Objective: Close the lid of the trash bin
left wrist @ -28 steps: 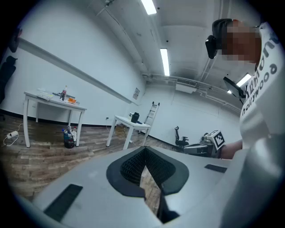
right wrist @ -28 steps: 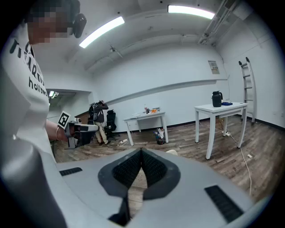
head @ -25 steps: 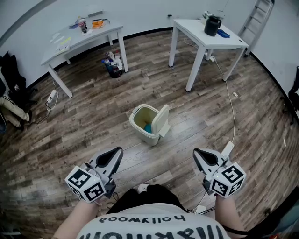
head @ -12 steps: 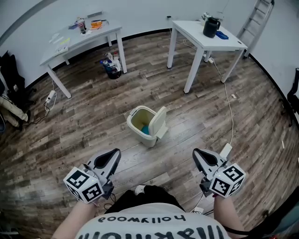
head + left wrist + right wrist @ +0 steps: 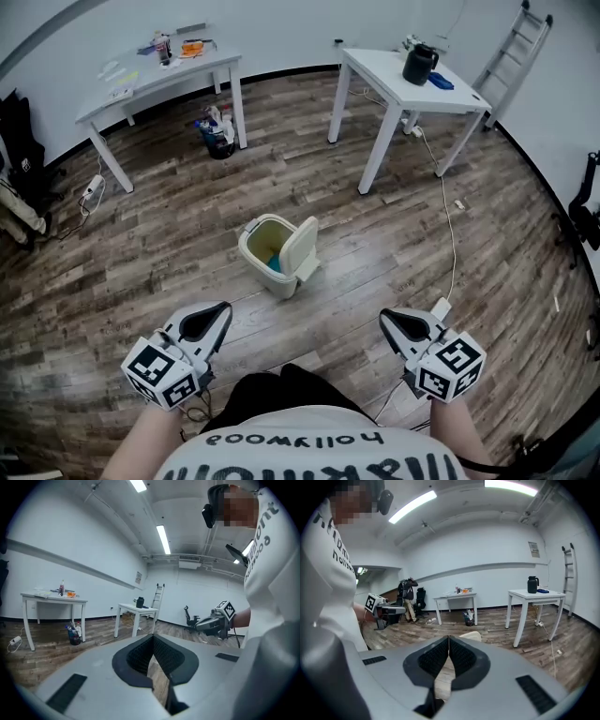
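A small cream trash bin (image 5: 265,258) stands on the wood floor ahead of me, its lid (image 5: 299,247) tipped up open on the right side and something blue inside. My left gripper (image 5: 219,312) is held low at the left, shut and empty, well short of the bin. My right gripper (image 5: 388,322) is held low at the right, also shut with nothing in it. In the right gripper view the top of the bin's lid (image 5: 471,635) peeks just above the jaw tips. The left gripper view does not show the bin; the right gripper (image 5: 211,623) appears there instead.
A white table (image 5: 159,77) with small items stands at the back left, with a dark bag of rubbish (image 5: 214,136) under it. Another white table (image 5: 405,82) with a black jug (image 5: 418,64) is at the back right. A cable (image 5: 448,234) runs across the floor; a ladder (image 5: 506,42) leans far right.
The view has shifted back a little: the bin now sits higher and further left in the head view. Both grippers stay low and shut, slightly lower in frame.
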### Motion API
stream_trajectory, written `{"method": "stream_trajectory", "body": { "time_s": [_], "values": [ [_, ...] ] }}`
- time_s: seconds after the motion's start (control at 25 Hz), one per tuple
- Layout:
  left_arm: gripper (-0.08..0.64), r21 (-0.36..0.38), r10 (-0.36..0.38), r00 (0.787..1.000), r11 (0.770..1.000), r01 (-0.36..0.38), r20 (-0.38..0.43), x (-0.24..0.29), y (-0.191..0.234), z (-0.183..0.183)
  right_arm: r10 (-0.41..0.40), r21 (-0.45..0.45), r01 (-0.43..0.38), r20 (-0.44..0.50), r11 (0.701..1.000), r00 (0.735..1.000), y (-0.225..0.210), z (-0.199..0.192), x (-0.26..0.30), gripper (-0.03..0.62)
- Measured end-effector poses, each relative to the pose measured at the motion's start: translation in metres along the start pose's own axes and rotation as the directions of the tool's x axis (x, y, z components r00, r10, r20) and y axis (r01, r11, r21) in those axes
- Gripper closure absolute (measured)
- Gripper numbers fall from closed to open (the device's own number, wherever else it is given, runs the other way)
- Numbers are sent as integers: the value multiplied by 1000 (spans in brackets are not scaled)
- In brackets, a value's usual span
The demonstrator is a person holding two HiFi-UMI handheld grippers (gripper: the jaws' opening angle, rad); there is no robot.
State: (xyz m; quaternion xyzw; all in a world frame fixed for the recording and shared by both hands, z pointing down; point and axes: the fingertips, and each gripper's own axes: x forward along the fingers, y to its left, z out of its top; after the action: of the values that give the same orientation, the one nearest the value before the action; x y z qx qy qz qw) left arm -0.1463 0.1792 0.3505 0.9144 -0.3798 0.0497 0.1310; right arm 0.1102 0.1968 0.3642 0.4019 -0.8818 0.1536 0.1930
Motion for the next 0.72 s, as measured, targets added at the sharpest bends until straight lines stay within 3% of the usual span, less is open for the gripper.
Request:
{"method": "stream_trajectory", "body": {
  "time_s": [0.08,0.2,0.32,0.44,0.56,0.72],
  "values": [
    [552,-50,17,999,999,-14,43,5,-4,-3,-27,-19,26,-27,999,999,-11,-6,-5,581],
    [552,-138,36,998,990,-29,48,13,-7,-13,-33,28,32,5,999,999,-17,-5,-12,581],
    [552,-141,32,999,990,-32,-8,22,-4,-22,-19,60,17,25,998,1000,-16,-2,-8,581],
    [552,-127,27,999,991,-32,-46,39,5,-27,-29,32,30,-26,999,999,-22,-11,2,581],
    [552,-156,19,1000,987,-23,-25,58,17,-24,-35,46,38,-65,998,997,-33,-18,16,581],
    [552,-187,-3,1000,982,1,-9,88,33,-19,5,85,-2,-40,996,999,-50,-5,38,581]
  ]
}}
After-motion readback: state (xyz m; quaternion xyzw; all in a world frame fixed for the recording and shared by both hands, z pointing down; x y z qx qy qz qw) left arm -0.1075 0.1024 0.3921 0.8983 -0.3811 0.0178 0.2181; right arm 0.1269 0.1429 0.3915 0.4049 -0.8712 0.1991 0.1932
